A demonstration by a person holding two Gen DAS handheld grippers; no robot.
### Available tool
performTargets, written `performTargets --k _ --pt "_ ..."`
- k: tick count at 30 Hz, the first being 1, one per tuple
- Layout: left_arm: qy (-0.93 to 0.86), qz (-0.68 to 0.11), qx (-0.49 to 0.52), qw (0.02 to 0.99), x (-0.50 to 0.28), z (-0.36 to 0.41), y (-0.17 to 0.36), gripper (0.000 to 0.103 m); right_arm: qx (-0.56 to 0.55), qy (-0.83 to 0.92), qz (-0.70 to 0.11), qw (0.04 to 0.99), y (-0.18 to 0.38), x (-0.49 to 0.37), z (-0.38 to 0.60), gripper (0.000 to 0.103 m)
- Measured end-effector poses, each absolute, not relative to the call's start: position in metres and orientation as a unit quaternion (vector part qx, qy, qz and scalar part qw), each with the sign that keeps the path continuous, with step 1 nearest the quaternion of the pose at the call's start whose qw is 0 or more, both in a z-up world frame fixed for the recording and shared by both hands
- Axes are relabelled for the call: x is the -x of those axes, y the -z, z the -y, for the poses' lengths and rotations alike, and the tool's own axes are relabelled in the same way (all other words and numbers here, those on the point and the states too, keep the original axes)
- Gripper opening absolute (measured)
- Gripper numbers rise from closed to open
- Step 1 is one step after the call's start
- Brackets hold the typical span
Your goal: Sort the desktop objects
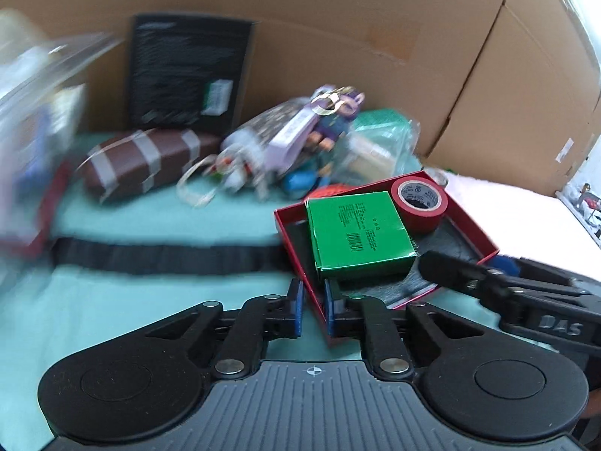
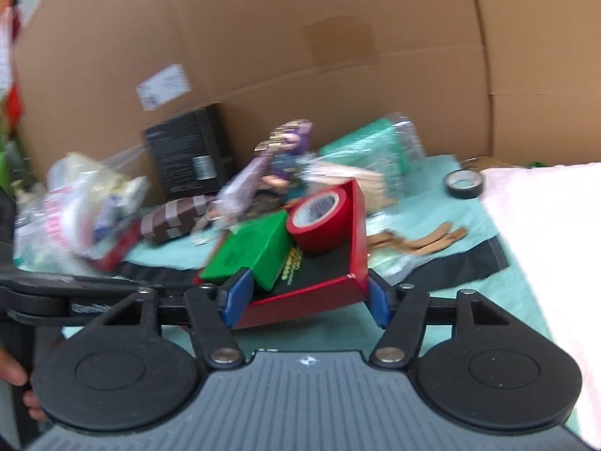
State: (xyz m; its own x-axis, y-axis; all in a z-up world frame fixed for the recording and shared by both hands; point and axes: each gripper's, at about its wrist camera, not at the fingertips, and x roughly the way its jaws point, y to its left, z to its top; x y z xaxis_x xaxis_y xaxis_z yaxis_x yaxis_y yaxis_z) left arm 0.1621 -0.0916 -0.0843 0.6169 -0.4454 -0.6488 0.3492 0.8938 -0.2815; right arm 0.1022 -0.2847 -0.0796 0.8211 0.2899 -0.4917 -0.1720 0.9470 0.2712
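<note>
A shallow red box (image 1: 296,248) holds a green box (image 1: 357,231) and a red tape roll (image 1: 419,203). My left gripper (image 1: 313,310) is shut on the red box's left wall. In the right wrist view my right gripper (image 2: 306,300) grips the red box (image 2: 300,300) across its near corner, and the box is tilted, with the green box (image 2: 255,251) and red tape roll (image 2: 319,221) inside. The right gripper's body also shows in the left wrist view (image 1: 526,293).
A pile lies behind: a brown striped pouch (image 1: 142,158), a purple figure toy (image 1: 323,124), a green packet (image 2: 368,143), a black box (image 1: 184,71). A black tape roll (image 2: 464,184) and wooden cutlery (image 2: 424,242) lie right. Cardboard walls (image 1: 375,37) stand behind. A pink towel (image 2: 544,225) lies right.
</note>
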Motion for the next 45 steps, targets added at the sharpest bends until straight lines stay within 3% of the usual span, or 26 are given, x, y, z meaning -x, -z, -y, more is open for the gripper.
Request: performTargets --k 4,5,8,10,15,20,25,29,45 --pt "0.223 -0.384 0.068 0.893 -0.122 0.061 0.082 0.010 -0.088 -0.149 -0.295 0.940 0.081 -0.072 0.260 0.071" --pt "0.228 -0.383 0.070 0.892 -0.113 0.055 0.081 0.025 -0.086 -0.147 -0.298 0.939 0.083 -0.066 0.255 0.076" --pt "0.217 -0.363 0.076 0.903 -0.095 0.040 0.076 0.050 -0.025 -0.097 -0.288 0.952 0.082 -0.051 0.237 0.088" --pt "0.221 -0.349 0.087 0.907 -0.093 0.038 0.072 0.057 0.015 -0.076 -0.267 0.961 0.077 -0.042 0.226 0.091" --pt "0.265 -0.329 0.079 0.903 -0.092 0.052 0.064 0.061 0.069 -0.105 -0.234 0.964 0.067 -0.032 0.205 0.090" --pt "0.283 -0.329 0.075 0.898 -0.102 0.068 0.063 0.060 0.087 -0.115 -0.251 0.957 0.070 -0.045 0.200 0.075" --pt "0.266 -0.323 0.075 0.905 -0.115 0.074 0.064 0.072 0.090 -0.099 -0.258 0.957 0.072 -0.060 0.209 0.068" --pt "0.261 -0.330 0.091 0.903 -0.122 0.067 0.066 0.072 0.091 -0.106 -0.265 0.954 0.078 -0.077 0.215 0.065" --pt "0.262 -0.340 0.099 0.898 -0.130 0.064 0.067 0.075 -0.043 -0.159 -0.293 0.942 0.093 -0.097 0.247 0.068"
